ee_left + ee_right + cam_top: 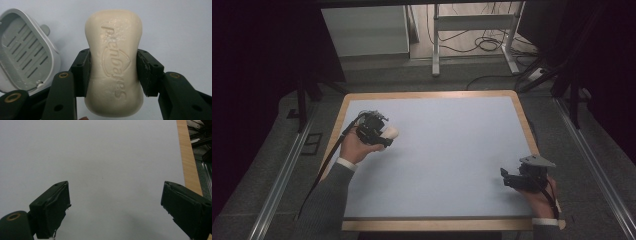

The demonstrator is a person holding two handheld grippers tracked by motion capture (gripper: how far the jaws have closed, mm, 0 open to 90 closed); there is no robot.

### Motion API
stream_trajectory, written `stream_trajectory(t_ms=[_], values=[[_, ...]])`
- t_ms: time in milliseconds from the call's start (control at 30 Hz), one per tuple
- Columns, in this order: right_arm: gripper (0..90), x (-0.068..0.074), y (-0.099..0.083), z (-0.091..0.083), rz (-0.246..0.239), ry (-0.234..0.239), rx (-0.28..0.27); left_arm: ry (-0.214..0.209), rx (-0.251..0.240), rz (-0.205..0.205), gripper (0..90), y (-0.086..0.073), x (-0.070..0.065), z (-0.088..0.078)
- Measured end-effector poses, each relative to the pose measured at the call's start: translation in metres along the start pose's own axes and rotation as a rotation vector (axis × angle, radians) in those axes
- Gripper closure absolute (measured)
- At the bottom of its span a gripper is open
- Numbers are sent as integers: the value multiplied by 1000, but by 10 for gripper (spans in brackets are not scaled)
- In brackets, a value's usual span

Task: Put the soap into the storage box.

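Your left tongs grip the soap across its narrow waist, just beside the dish, over the counter. Soap is hard but likely slick, so keep the squeeze at that waist. Your right tongs hang spread and empty.

Soap bar: cream, one embossed brand word running lengthwise along its upper face, seen in the left gripper view. Lettering reads roughly "paenbares"; middle letters soft and worn, spelling uncertain. A raised arch outline sits around the middle letters. Soap dish beside it: grey, slotted, no lettering legible.
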State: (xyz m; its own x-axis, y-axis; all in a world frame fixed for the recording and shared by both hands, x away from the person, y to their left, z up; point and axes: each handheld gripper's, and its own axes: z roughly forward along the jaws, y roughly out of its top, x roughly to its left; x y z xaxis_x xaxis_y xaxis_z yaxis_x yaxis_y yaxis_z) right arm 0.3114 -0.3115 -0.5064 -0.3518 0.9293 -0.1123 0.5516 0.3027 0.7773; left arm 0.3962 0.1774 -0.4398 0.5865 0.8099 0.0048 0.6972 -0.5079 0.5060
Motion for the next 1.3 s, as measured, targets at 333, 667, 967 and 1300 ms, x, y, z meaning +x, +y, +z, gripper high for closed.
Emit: stream_trajectory(t_ms=[333, 667, 967, 1300], values=[[84, -1, -1, 0, 3, -4, 2, 24, 0, -30, 495, 8, 15, -1], [84, 0, 0, 1, -2, -3, 5, 34, -3, -60, 495, 11, 29, -4], [85, 0, -1, 1, -1, -2, 4, 37, -10, -98, 495, 12, 42, -2], [85, 0, -1, 2, 3, -3, 11, 41, -8, -135, 495, 12, 56, -3]])
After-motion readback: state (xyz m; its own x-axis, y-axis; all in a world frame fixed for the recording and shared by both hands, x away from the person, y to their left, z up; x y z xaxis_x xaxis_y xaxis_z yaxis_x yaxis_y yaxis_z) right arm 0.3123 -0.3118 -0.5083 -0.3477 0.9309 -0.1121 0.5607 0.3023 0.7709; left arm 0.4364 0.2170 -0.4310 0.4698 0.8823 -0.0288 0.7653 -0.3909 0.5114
